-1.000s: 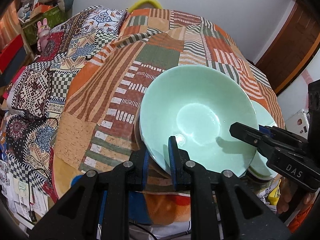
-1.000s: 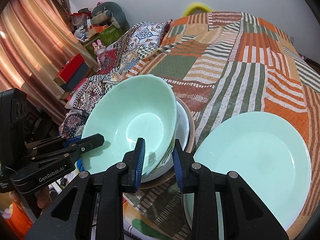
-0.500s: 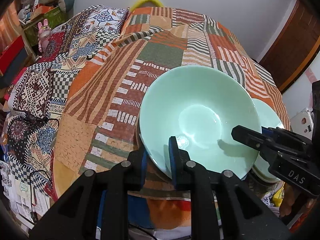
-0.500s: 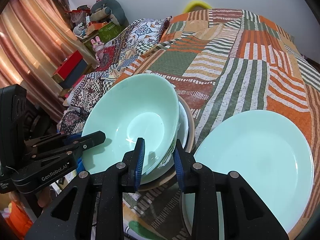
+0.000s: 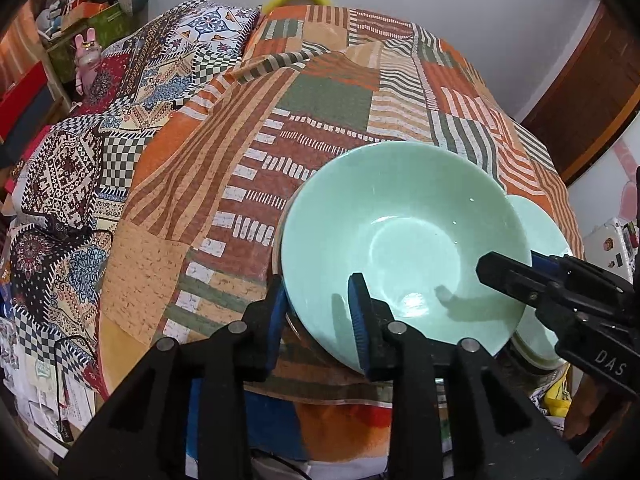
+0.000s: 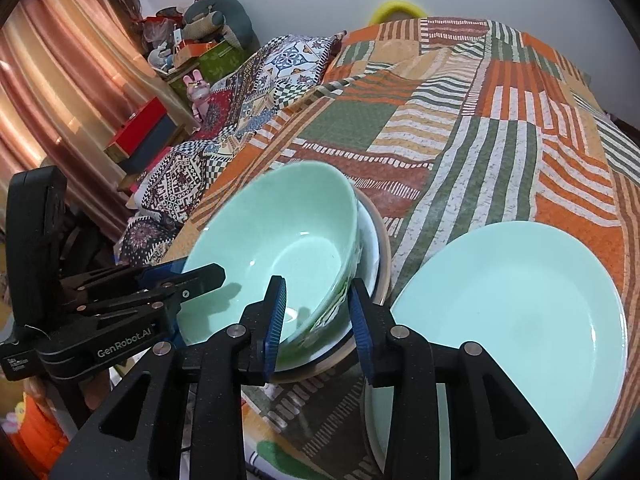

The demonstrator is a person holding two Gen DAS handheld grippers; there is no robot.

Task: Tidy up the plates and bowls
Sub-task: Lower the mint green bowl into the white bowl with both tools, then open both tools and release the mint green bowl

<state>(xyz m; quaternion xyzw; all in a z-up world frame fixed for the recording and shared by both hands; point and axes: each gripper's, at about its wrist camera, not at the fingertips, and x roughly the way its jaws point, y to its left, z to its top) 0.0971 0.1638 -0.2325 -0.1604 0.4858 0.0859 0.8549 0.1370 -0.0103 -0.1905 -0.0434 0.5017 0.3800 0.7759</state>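
- Bowl (image 5: 400,232), pale green and glazed, sits nested on a small stack near the front edge of the table (image 6: 480,140): under it is a white dish (image 6: 370,240), and under that a tan-rimmed plate (image 6: 386,252).
- A wide green plate (image 6: 508,320) lies flat just beside the stack, on its right.
- The left tongs (image 5: 317,280) straddle the bowl's near rim, one blue pad outside the wall and one inside. The jaws stand apart, with a gap showing on each side, so they are not clamping.
- The right tongs (image 6: 317,282) bracket the opposite side of the rim in the same way, spread wide and gripping nothing.
- From where I stand the bowl looks like ceramic or glass: stiff, fairly weighty for its size, and breakable if it knocks against the dish below.
- The glaze is shiny and probably slick, so a pinch on the sloping wall could slide upward. The rim is the sensible place to take hold, with a pad well down on each face of the wall.
- One pinch on the edge would probably let the bowl swing, so a grip on opposite sides should keep it level.
- In the right wrist view it seems to lean a little in the dish, so it may rock or clink when it is touched.
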